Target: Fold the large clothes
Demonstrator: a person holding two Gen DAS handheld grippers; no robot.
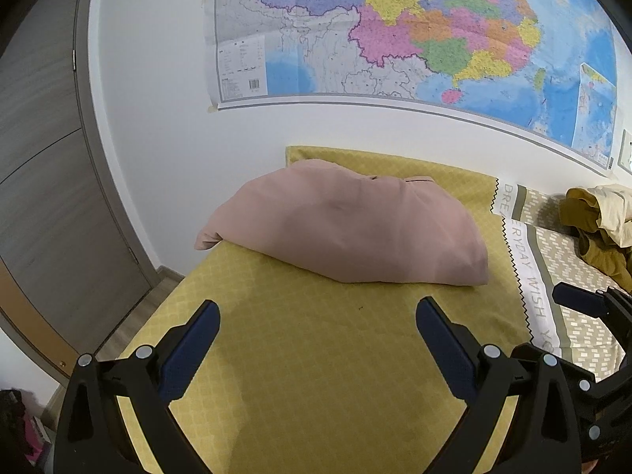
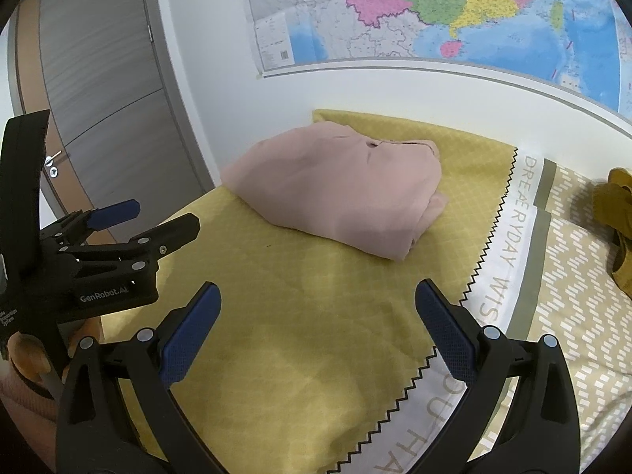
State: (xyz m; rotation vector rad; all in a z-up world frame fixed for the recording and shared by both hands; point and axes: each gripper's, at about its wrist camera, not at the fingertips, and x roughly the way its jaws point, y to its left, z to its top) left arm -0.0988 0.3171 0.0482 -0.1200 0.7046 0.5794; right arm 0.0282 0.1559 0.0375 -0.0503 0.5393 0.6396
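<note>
Pink folded garment [image 1: 347, 225] on yellow bedspread [image 1: 308, 355]; wall map [image 1: 414, 31] above; left claw [image 1: 318, 316] and right claw [image 2: 318, 296] both gape, empty.

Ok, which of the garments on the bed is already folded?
The pink garment on the yellow sheet: it sits in a compact folded bundle. The mustard and cream clothes at the right lie crumpled in a heap.

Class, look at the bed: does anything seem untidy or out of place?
Yes. The pink garment lies folded on the yellow bedspread, but a mustard and cream pile of clothes sits crumpled at the right, not yet folded.
</note>
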